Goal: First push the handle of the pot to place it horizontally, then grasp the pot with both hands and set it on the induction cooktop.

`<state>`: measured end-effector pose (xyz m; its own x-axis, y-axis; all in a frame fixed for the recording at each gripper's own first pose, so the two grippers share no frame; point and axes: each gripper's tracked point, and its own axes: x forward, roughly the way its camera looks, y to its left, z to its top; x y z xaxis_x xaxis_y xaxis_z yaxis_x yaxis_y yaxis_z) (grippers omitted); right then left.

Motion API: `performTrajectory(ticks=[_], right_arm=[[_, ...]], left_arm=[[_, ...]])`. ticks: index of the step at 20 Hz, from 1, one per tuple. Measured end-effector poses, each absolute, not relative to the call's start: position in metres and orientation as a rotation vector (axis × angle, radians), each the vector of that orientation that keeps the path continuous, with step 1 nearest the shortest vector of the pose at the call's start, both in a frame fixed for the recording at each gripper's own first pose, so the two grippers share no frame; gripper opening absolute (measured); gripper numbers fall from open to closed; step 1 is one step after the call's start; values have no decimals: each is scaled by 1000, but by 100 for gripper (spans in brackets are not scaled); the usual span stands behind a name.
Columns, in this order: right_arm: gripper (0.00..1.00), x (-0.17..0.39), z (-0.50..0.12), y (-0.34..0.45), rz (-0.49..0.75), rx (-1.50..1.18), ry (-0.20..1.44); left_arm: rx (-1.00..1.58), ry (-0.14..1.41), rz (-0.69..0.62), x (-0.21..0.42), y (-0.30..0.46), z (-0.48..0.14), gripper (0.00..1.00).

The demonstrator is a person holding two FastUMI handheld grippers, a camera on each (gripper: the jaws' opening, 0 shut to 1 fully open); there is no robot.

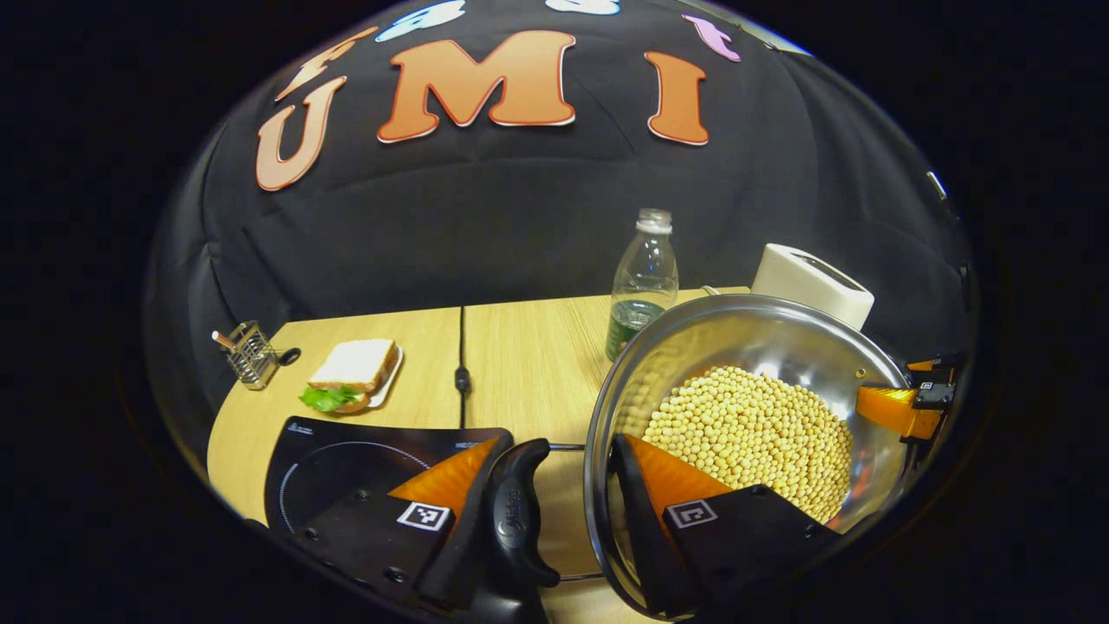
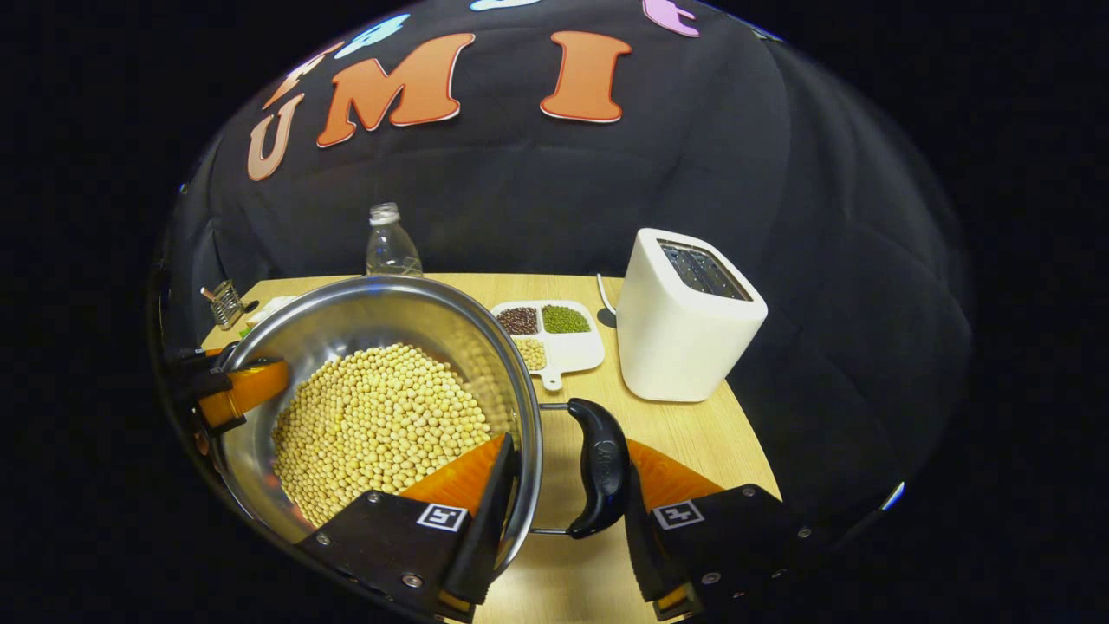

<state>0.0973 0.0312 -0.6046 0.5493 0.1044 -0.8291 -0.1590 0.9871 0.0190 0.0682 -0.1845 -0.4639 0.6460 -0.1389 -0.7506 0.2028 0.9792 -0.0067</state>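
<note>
Here, both hand-held grippers (image 1: 554,494) (image 2: 563,485) clamp the pot (image 2: 381,303).

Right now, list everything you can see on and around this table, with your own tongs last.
pot: one, shiny steel, near edge, gripped at both sides
soybeans: one heap, pale yellow, inside the pot
pot handles: two, black, one on each side
induction cooktop: one, black, left of the pot
sandwich: one, white bread with green leaf, on a plate, far left
wire basket: one, metal, far left corner
bottle: one, clear, behind the pot
toaster: one, white, right side
divided tray: one, white, holding dark, green and pale grains
left tongs: astride pot rim and handle
right tongs: astride opposite rim and handle
</note>
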Motion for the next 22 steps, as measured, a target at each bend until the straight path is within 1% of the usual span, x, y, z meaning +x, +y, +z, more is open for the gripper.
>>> performTrajectory(ticks=[1, 7, 8, 9, 10, 11, 12, 13, 15, 16, 20, 21, 22], right_arm=[[63, 98, -605, 31, 161, -61, 972], [63, 99, -609, 32, 211, -56, 936], [63, 100, -611, 32, 221, -54, 933], [63, 101, -612, 32, 231, -56, 928], [63, 103, -613, 33, 241, -57, 920], [63, 103, -612, 33, 250, -58, 921], [63, 104, -611, 32, 259, -59, 921], [63, 105, -610, 29, 268, -64, 920], [63, 107, -608, 29, 285, -69, 919], [63, 108, -607, 29, 294, -71, 917], [63, 110, -610, 30, 329, -76, 905], [63, 110, -610, 30, 338, -77, 904], [63, 110, -610, 31, 345, -75, 906]], left_arm=[[79, 843, -190, 67, -177, -456, 76], [97, 809, -145, 64, -128, -417, 76], [100, 803, -138, 64, -119, -413, 73], [101, 800, -129, 61, -114, -405, 76], [102, 798, -119, 58, -104, -401, 73], [101, 798, -110, 56, -95, -399, 76], [101, 799, -99, 54, -85, -398, 73], [97, 800, -89, 53, -76, -397, 76], [93, 802, -71, 50, -57, -393, 76], [91, 800, -62, 48, -48, -390, 73], [94, 790, -26, 43, -13, -380, 73], [93, 790, -18, 42, -4, -378, 76], [95, 793, -9, 40, 4, -376, 76]])
